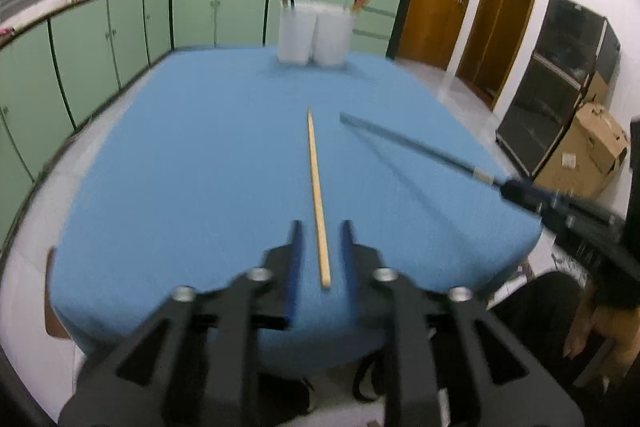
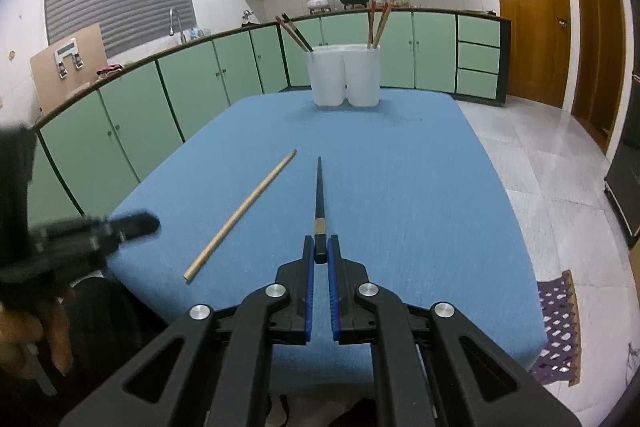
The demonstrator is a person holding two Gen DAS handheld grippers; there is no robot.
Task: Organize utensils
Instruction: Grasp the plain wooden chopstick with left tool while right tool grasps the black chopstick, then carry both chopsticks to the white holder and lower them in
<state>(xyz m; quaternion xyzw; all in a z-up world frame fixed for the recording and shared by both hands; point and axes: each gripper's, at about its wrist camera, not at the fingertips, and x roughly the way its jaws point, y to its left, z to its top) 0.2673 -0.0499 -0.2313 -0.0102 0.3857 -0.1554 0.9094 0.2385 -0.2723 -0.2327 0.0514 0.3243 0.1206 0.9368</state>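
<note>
A light wooden chopstick (image 1: pixel 318 199) lies on the blue tablecloth (image 1: pixel 200 155); it also shows in the right wrist view (image 2: pixel 240 215). My left gripper (image 1: pixel 320 227) is open, its jaws on either side of the chopstick's near end. My right gripper (image 2: pixel 320 245) is shut on the thick end of a black chopstick (image 2: pixel 319 195) and holds it above the cloth; the black chopstick (image 1: pixel 408 143) and right gripper (image 1: pixel 516 189) show in the left wrist view. Two white holders (image 2: pixel 344 75) with chopsticks stand at the table's far end (image 1: pixel 314 35).
Green kitchen cabinets (image 2: pixel 180 87) run behind and left of the table. Wooden doors (image 2: pixel 528 15) are at the right. A cardboard box (image 1: pixel 588 151) and a dark cabinet (image 1: pixel 560 79) stand on the floor to the right. A purple mat (image 2: pixel 560 331) lies by the table.
</note>
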